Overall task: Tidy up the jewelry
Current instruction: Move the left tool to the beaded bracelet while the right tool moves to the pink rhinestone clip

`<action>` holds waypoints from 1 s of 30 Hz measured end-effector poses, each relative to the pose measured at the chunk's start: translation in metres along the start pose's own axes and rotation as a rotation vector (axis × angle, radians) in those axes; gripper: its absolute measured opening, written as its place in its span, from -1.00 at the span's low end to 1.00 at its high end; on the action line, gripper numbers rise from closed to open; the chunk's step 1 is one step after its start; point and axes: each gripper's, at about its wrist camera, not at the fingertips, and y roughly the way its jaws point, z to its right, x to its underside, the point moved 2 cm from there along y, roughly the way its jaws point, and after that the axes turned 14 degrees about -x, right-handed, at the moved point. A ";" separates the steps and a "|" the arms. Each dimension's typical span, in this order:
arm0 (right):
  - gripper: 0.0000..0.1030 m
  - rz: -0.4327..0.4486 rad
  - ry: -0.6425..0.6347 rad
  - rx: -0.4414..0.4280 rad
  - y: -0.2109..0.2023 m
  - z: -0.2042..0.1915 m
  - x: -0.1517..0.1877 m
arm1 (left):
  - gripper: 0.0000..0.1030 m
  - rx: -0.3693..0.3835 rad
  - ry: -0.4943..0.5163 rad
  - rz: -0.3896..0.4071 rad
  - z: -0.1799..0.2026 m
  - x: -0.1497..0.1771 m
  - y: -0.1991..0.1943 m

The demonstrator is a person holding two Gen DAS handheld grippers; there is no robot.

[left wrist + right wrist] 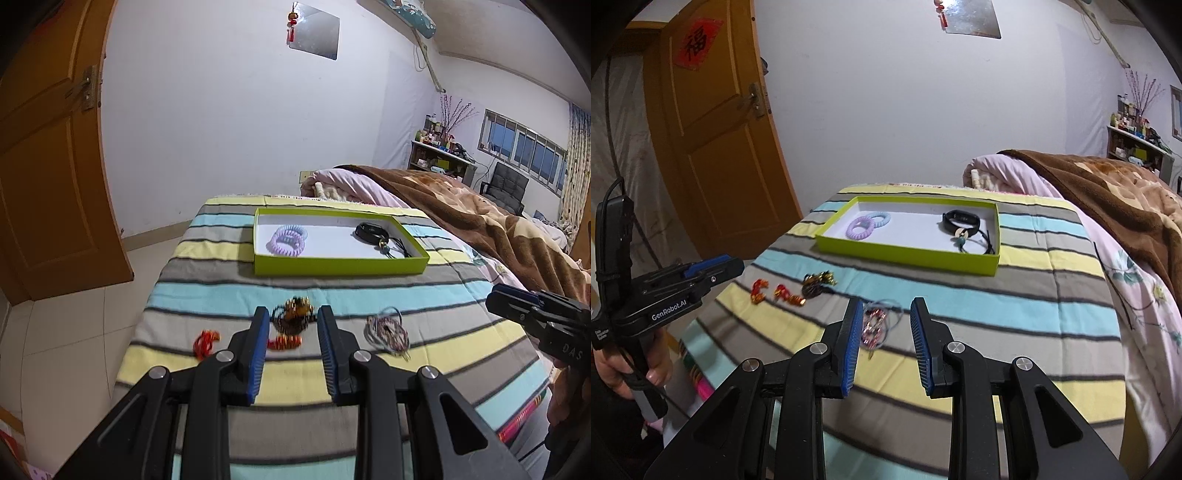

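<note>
- A bed with a striped cover of yellow, grey and light-blue bands carries everything; a brown blanket is heaped along its right side.
- Toward the far end of the cover sits a shallow lime-green tray with a white floor.
- In the tray's left part lie two coiled hair ties, one lilac and one pale blue, overlapping each other.
- In the tray's right part lie a black wristband and a black cord with a round pendant, touching.
- Nearer, loose on the cover, is a row of pieces: a small red-and-gold piece at the left, a second red-and-gold piece, a dark beaded cluster with gold bits just behind it, and a bundle of thin pink and grey hair bands at the right.
- The left gripper hangs above the cover with its blue-padded jaws partly apart and nothing between the pads; the beaded cluster shows through the gap, lying on the cover.
- The right gripper is likewise partly spread and holds nothing; the bundle of hair bands lies on the cover by its left finger, seen through the gap.
- A hand grasps the left gripper's handle at the bed's near left corner.
- An orange-brown door stands behind at the left.
</note>
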 end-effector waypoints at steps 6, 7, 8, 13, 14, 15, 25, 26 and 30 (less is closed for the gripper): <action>-0.47 -0.015 0.002 -0.022 -0.003 -0.011 0.014 | -0.45 0.003 -0.021 -0.014 -0.005 0.016 -0.011; -0.47 -0.017 0.000 -0.024 -0.003 -0.012 0.016 | -0.45 0.004 -0.023 -0.015 -0.006 0.018 -0.012; -0.47 -0.019 -0.001 -0.025 -0.003 -0.013 0.017 | -0.45 0.005 -0.025 -0.016 -0.007 0.019 -0.014; -0.47 -0.018 0.007 -0.034 -0.006 -0.018 0.023 | -0.45 0.005 -0.028 -0.017 -0.010 0.025 -0.019; -0.47 -0.018 0.008 -0.034 -0.006 -0.018 0.023 | -0.45 0.005 -0.029 -0.017 -0.010 0.026 -0.019; -0.47 -0.019 0.007 -0.035 -0.005 -0.019 0.023 | -0.45 0.003 -0.031 -0.017 -0.011 0.026 -0.019; -0.47 -0.043 0.004 -0.033 0.008 -0.017 0.022 | -0.45 -0.001 -0.052 -0.044 -0.017 0.027 -0.004; -0.47 -0.047 0.006 -0.033 0.011 -0.016 0.022 | -0.45 -0.001 -0.050 -0.048 -0.017 0.026 -0.001; -0.47 -0.068 0.015 -0.029 0.024 -0.010 0.020 | -0.45 0.011 -0.028 -0.059 -0.011 0.023 0.012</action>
